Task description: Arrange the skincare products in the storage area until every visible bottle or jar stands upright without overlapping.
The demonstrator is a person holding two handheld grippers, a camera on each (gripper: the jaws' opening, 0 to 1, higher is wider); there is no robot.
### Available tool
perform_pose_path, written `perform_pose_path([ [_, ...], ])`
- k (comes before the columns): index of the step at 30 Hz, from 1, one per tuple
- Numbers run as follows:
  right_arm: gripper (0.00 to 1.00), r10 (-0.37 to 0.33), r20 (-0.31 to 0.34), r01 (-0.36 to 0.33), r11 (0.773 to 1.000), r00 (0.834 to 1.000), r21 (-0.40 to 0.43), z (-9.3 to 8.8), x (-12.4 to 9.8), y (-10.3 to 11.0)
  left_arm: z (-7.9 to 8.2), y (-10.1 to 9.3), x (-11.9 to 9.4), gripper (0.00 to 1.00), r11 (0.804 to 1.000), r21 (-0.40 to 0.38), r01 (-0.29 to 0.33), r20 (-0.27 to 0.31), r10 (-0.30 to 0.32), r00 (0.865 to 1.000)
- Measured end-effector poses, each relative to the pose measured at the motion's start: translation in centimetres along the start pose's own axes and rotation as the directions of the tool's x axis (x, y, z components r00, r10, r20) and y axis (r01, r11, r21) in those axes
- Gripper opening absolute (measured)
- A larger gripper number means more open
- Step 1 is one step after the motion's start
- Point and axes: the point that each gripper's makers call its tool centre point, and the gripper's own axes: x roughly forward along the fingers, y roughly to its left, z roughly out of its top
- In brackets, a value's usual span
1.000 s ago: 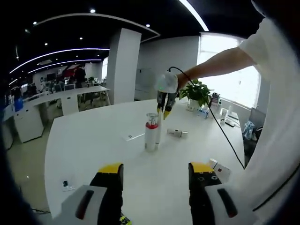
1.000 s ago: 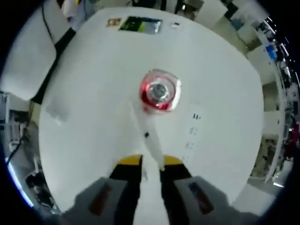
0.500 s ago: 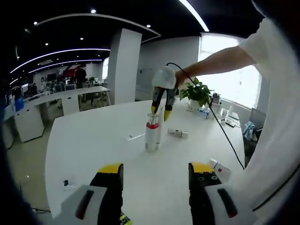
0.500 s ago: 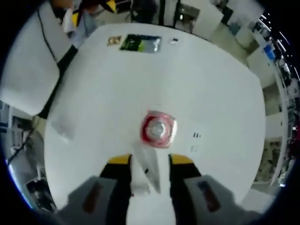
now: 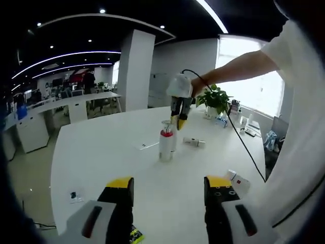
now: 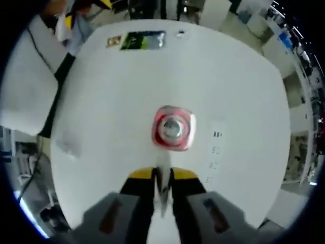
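**Tube held upright beside bottle on office table**

A person reaches the right gripper (image 5: 179, 121) out over a white table (image 5: 101, 157), pointing it down; seen along its own jaws, the right gripper (image 6: 162, 179) is nearly closed on a slim white tube (image 6: 162, 185), pinched near its top; the tube hangs just beside a white bottle (image 5: 166, 144) with a red collar and clear cap, which stands upright near the table's middle; from above, the bottle (image 6: 173, 128) shows as a red ring just ahead of the jaws; a smaller product (image 5: 194, 142) lies on its side a little beyond, near a potted plant (image 5: 214, 100); the left gripper (image 5: 165, 195) waits low over the near edge, its jaws wide apart and holding nothing. The step in hand looks like standing the tube next to the bottle; the next move would call for lowering it squarely to the table without knocking the bottle, then letting go; the lying product would remain to be righted.
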Motion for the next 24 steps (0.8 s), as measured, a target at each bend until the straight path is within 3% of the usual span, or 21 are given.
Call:
perform_pose_path([
  [17, 0.13, 0.002, -0.009, -0.001, 0.998, 1.0, 0.06, 0.04, 0.17, -0.15, -0.01, -0.09, -0.14, 0.54, 1.0, 0.006, 0.0, -0.005, 0.0, 1.0],
  [21, 0.25, -0.007, 0.001, 0.006, 0.995, 1.0, 0.102, 0.26, 0.19, -0.18, -0.18, -0.03, -0.3, 0.54, 1.0, 0.001, -0.005, -0.003, 0.005, 1.0],
  [24, 0.28, -0.026, 0.021, 0.024, 0.994, 0.999, 0.102, 0.38, -0.31, -0.22, -0.21, -0.21, -0.36, 0.54, 1.0, 0.002, -0.004, -0.001, 0.004, 1.0],
])
